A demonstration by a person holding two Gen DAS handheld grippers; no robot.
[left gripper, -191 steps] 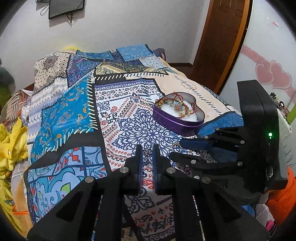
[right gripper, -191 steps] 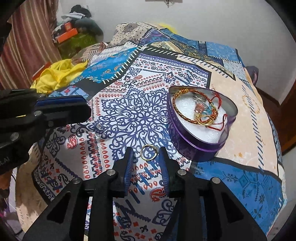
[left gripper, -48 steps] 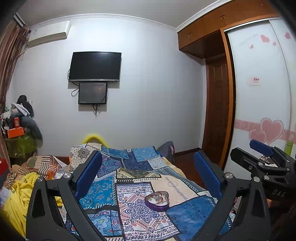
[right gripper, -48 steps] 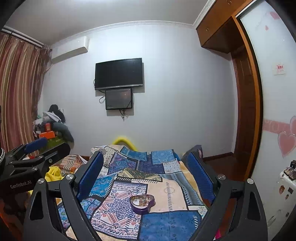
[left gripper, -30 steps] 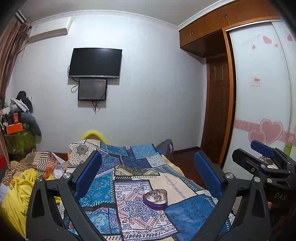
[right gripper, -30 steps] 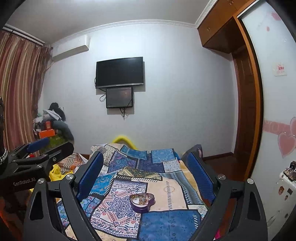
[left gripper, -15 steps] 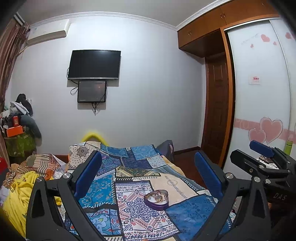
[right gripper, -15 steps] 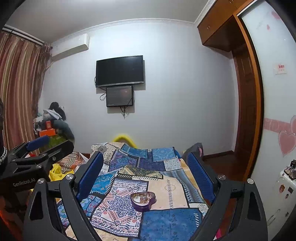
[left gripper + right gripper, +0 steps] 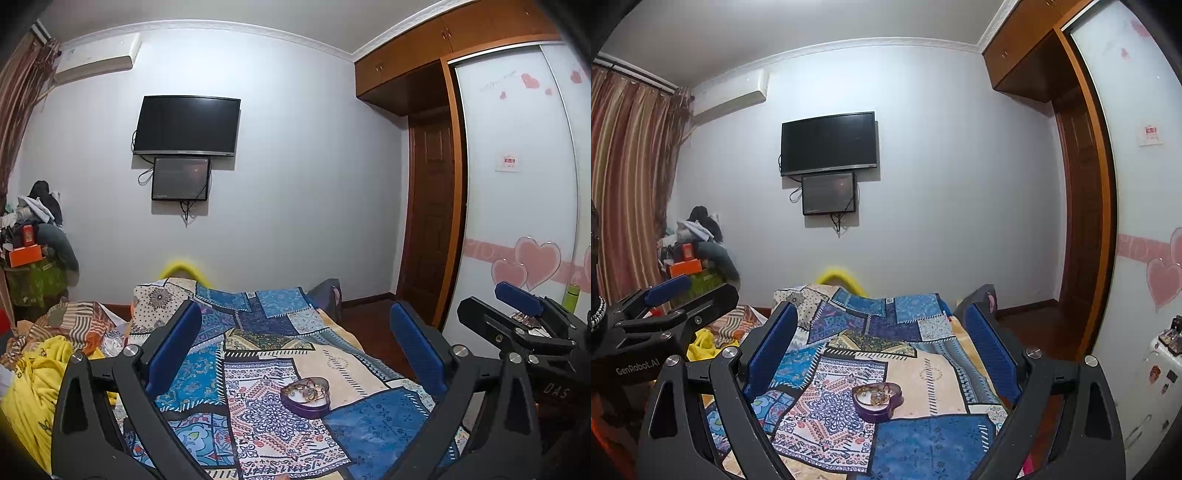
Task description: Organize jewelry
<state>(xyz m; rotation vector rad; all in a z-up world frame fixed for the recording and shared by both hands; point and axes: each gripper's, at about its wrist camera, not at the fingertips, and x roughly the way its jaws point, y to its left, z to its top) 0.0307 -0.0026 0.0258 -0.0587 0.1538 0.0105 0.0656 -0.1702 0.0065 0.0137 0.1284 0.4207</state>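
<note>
While both claws gape empty, left claw (image 9: 295,354), right claw (image 9: 882,354), heart-shaped tin (image 9: 305,396) on bedspread (image 9: 369,421).

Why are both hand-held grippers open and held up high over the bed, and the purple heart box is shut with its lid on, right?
Not quite. The purple heart box has no lid on; it sits open on the patchwork bedspread with jewelry showing inside, as the right wrist view shows. The rest is right: the left hand-held gripper and right hand-held gripper are both open, above the bed.
</note>
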